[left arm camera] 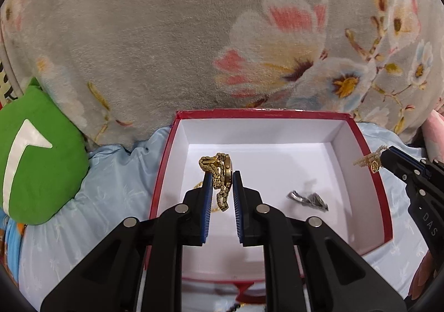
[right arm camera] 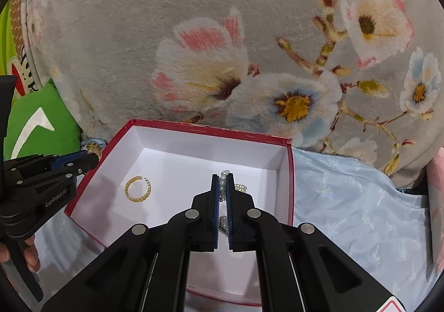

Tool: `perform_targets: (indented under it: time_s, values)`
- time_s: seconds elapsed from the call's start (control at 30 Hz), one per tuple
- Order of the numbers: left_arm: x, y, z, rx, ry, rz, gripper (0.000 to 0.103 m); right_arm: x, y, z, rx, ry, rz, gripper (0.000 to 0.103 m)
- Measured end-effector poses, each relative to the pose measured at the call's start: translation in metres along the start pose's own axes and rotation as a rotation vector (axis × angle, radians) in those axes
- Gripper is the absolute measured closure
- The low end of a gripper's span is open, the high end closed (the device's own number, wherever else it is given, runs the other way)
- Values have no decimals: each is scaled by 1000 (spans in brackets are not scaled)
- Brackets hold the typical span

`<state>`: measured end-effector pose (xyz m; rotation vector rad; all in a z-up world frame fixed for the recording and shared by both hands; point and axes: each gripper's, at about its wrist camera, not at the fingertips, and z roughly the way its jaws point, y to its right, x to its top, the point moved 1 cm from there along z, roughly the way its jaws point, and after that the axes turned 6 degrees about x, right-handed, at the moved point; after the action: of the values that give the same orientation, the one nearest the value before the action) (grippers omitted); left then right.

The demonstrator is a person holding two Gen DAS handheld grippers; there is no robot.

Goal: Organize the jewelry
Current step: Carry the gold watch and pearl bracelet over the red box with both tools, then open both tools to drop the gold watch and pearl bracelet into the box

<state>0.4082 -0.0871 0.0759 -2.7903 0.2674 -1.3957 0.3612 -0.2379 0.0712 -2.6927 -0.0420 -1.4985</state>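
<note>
A red box (left arm camera: 385, 201) with a white inside lies on the pale blue sheet; it also shows in the right wrist view (right arm camera: 290, 173). My left gripper (left arm camera: 222, 177) is shut on a gold link watch (left arm camera: 220, 173) and holds it over the box's left half. A small silver piece (left arm camera: 308, 198) lies on the box floor at the right. A gold ring-shaped chain (right arm camera: 137, 189) lies on the floor at the left. My right gripper (right arm camera: 222, 178) is shut on a pearl bead strand (right arm camera: 224, 174) with a gold charm (left arm camera: 373, 163), over the box's right side.
A grey floral blanket (left arm camera: 194, 34) rises behind the box. A green cushion (left arm camera: 36, 156) sits at the left. The pale blue sheet (right arm camera: 360, 201) spreads to the right of the box. A pink cloth (left arm camera: 437, 128) lies at the far right edge.
</note>
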Motion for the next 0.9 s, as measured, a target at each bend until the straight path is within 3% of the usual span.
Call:
perform_targets:
  time_s: [0.37, 0.67, 0.8, 0.83, 0.9]
  values:
    - [29, 9, 63, -14, -80, -18, 89, 21, 27, 64, 9, -97, 64, 99]
    - [28, 19, 118, -25, -180, -11, 89, 14, 33, 111, 6, -197, 77, 99]
    - [26, 19, 127, -6, -172, -13, 89, 10, 33, 126, 1, -237, 66, 99]
    - [26, 19, 129, -3, -167, -13, 86, 9, 33, 128, 1, -247, 67, 99]
    - [26, 18, 131, 14, -163, -13, 69, 9, 35, 130, 11, -255, 78, 99]
